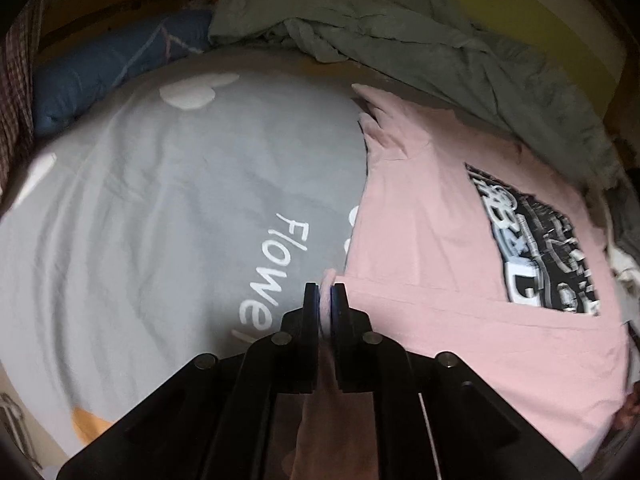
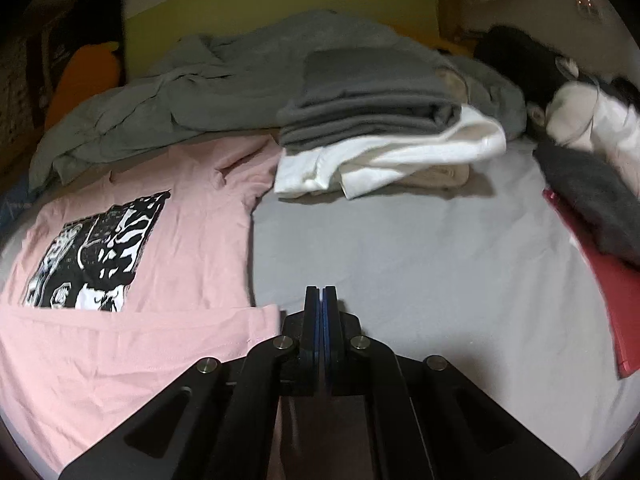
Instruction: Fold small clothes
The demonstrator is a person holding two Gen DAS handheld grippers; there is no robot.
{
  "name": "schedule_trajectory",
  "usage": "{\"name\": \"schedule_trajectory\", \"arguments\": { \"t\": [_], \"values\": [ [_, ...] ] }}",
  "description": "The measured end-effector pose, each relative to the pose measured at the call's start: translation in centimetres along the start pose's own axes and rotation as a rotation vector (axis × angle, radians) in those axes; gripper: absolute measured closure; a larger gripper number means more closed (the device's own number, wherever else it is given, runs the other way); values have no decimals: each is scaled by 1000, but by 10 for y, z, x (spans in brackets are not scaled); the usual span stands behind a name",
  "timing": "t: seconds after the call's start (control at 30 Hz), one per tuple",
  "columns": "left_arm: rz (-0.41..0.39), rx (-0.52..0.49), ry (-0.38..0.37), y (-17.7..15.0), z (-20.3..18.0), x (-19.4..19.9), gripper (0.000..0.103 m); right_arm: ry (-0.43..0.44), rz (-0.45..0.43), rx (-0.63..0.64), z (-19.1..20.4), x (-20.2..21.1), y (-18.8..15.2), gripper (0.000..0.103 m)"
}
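A pink T-shirt with a black-and-white print lies on the grey bed sheet, its lower part folded up over the body. My left gripper is shut on the pink fabric at the shirt's left edge; cloth shows between its fingers. In the right wrist view the same pink T-shirt lies at the left. My right gripper is shut, fingers pressed together, just right of the folded edge; pinkish cloth seems to hang under it, but I cannot tell if it is held.
The grey sheet carries white "Flower" lettering. A crumpled grey-green blanket lies at the back. A stack of folded grey, white and beige clothes sits behind. A red flat item and dark garment lie right.
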State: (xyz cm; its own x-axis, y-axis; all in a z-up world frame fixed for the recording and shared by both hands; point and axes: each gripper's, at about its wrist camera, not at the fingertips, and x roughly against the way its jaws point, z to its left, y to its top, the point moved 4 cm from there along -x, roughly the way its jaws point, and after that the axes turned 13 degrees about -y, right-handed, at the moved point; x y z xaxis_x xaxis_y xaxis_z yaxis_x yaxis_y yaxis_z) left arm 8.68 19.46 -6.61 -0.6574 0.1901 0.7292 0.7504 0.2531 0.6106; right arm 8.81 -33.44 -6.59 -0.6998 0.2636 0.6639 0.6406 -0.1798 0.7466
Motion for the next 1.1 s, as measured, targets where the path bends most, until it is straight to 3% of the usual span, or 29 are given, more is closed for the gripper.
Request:
{"name": "schedule_trajectory", "arguments": {
  "t": [0.07, 0.1, 0.2, 0.27, 0.33, 0.4, 0.47, 0.5, 0.53, 0.57, 0.67, 0.73, 0.83, 0.97, 1.03, 1.1],
  "values": [
    [-42, -22, 20, 3, -2, 10, 73, 30, -14, -26, -3, 5, 1, 102],
    [-76, -32, 14, 4, -4, 17, 58, 47, -31, -45, -6, 11, 3, 102],
    [-137, -60, -34, 9, -8, 37, 51, 152, -54, -67, -9, 26, 7, 97],
    [-141, -74, -51, 9, -11, 42, 43, 212, -41, -60, -8, 31, 6, 64],
    [-120, -75, -24, 8, -9, 37, 43, 205, -40, -69, -10, 33, 3, 54],
    [-80, -64, -14, 8, -6, 27, 44, 208, -12, -52, -7, 28, 1, 54],
    [-35, -58, -20, 4, -6, 17, 68, 218, 36, -23, 0, 21, -2, 57],
    [-14, -60, -22, 2, -6, 12, 99, 215, 57, 2, 5, 16, -5, 64],
    [-10, -54, -34, 0, -7, 10, 100, 204, 75, 31, 10, 11, -8, 80],
    [-36, -43, -38, -1, -8, 12, 100, 178, 67, 54, 15, 9, -9, 97],
    [-128, -26, -47, 5, -8, 25, 100, 97, -96, 28, 14, 24, -3, 100],
    [-141, -25, -32, 5, -7, 23, 100, 71, -141, 18, 12, 29, 1, 100],
    [-59, -16, 10, -3, -1, -2, 99, 22, -106, 29, 15, 14, -3, 100],
    [-64, -70, 84, -4, -8, -6, 91, -1, -58, 54, 17, 2, -6, 100],
    [-76, -82, 131, -4, -7, -5, 75, 3, -60, 38, 14, 2, -5, 99],
    [-101, -77, 135, -2, -5, 2, 70, 4, -57, 20, 12, 3, -3, 94]
  ]
}}
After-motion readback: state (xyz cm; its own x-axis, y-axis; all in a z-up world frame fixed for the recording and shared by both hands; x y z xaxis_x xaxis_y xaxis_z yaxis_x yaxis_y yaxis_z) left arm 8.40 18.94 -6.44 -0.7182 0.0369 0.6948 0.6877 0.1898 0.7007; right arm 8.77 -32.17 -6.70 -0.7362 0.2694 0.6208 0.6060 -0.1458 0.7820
